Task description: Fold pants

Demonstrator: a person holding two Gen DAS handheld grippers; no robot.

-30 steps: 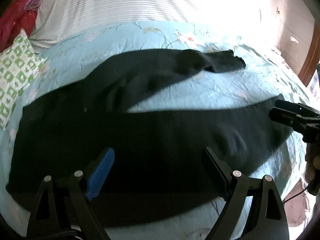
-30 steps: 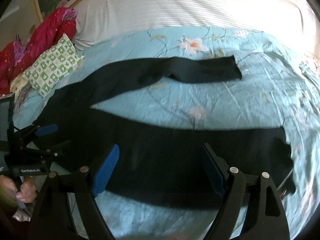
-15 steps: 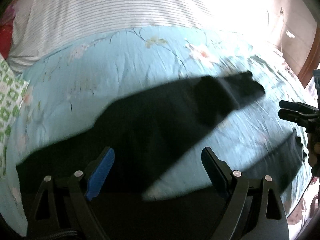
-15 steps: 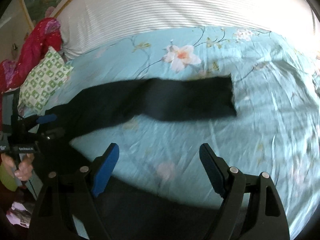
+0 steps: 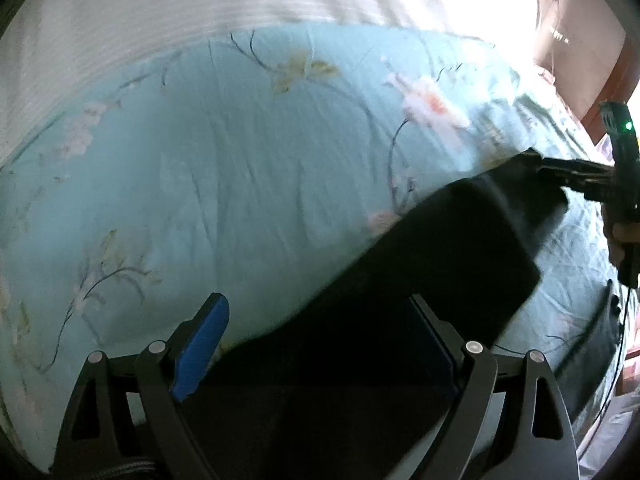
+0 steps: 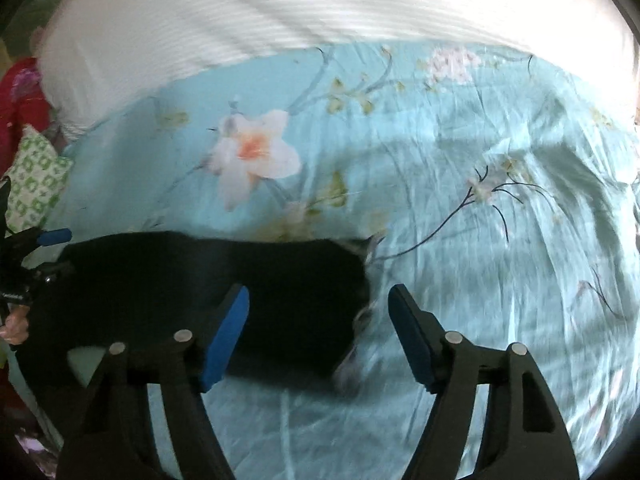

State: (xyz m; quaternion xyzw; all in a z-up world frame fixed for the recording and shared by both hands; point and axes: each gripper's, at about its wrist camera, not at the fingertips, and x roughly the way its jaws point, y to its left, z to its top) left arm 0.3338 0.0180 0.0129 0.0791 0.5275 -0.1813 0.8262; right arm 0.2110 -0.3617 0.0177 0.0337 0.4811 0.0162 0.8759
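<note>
Black pants lie on the turquoise floral bed cover [image 6: 460,160]. In the right wrist view the far leg [image 6: 240,276] runs in from the left, and its cuff end lies below and between the pads of my right gripper [image 6: 320,334]. Those jaws are closing, and the pads do not press the cloth. In the left wrist view my left gripper [image 5: 320,340] stands open above the wider part of that leg [image 5: 440,264], with cloth below its right finger. The right gripper [image 5: 568,176] shows at the far right, over the cuff. The left gripper [image 6: 44,252] shows at the left edge.
A white striped sheet [image 6: 280,12] covers the far part of the bed. At the left edge lie a green-and-white patterned pillow [image 6: 36,184] and red cloth [image 6: 20,96]. A brown wooden edge [image 5: 608,80] and a cable [image 5: 592,344] are on the right.
Both grippers have swept across the bed from the near leg to the far leg. The right gripper's pads now stand closer together. The pants lie as before.
</note>
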